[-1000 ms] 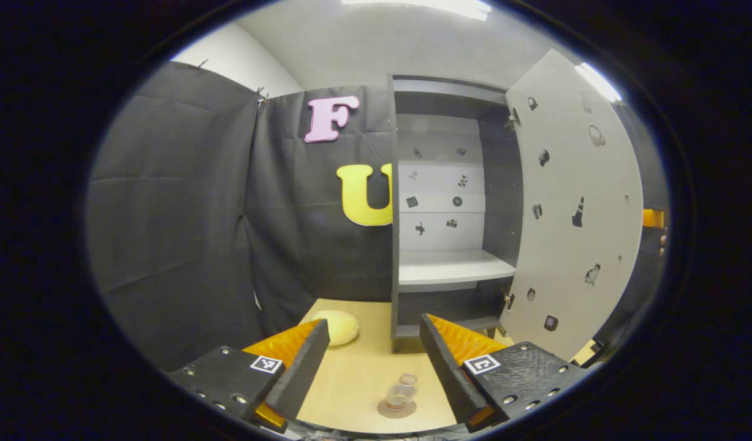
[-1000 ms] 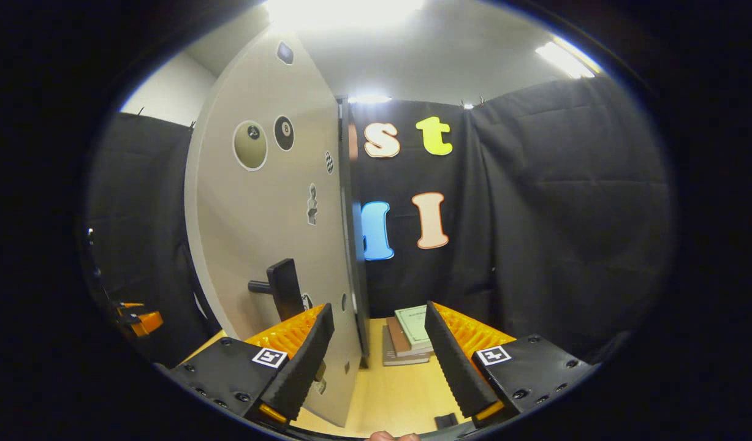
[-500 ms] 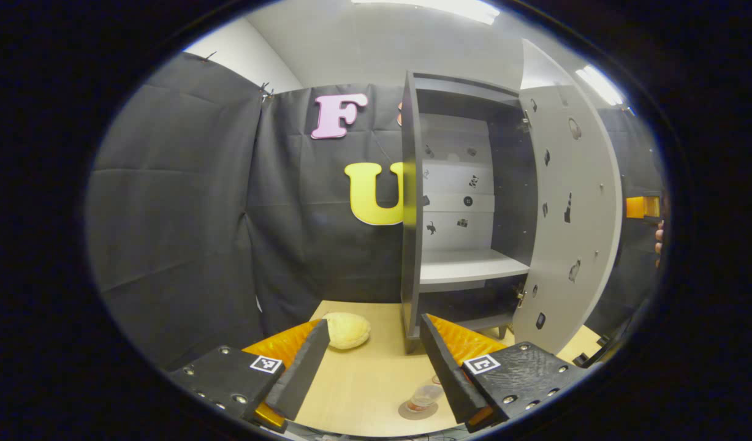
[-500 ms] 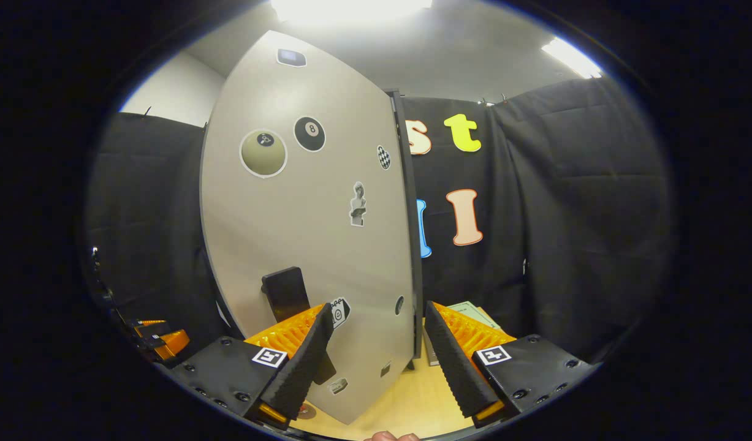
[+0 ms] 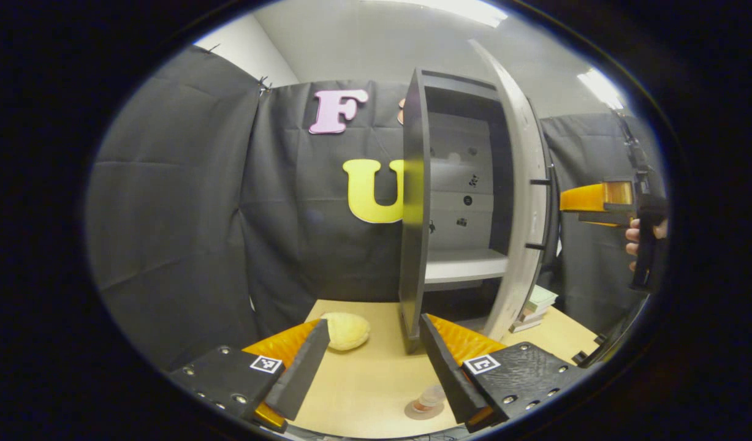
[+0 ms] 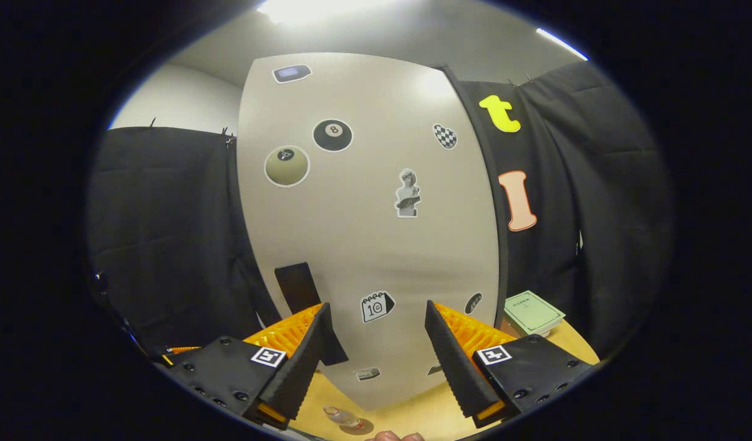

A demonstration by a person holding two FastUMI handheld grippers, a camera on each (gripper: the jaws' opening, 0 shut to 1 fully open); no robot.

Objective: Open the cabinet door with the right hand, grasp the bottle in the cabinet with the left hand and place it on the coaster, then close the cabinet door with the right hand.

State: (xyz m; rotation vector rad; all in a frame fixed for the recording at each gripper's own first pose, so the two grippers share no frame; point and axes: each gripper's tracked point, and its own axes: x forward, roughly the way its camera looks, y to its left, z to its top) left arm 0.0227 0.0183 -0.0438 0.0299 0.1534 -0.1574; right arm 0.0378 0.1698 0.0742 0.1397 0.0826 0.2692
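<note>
Standing upright on its coaster (image 5: 423,410) between the left gripper (image 5: 371,361)'s wide-open, empty fingers, the bottle (image 5: 429,398) precedes a yellow sponge (image 5: 345,331) and nearly shut cabinet door (image 5: 523,202), which the equally open, empty right gripper (image 6: 376,349) faces beside stacked books (image 6: 532,312).

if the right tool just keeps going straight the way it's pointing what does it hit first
Most likely the outer face of the cabinet door. The right tool is open and points straight at it, just right of the dark handle. How near it is, the view does not tell.
</note>
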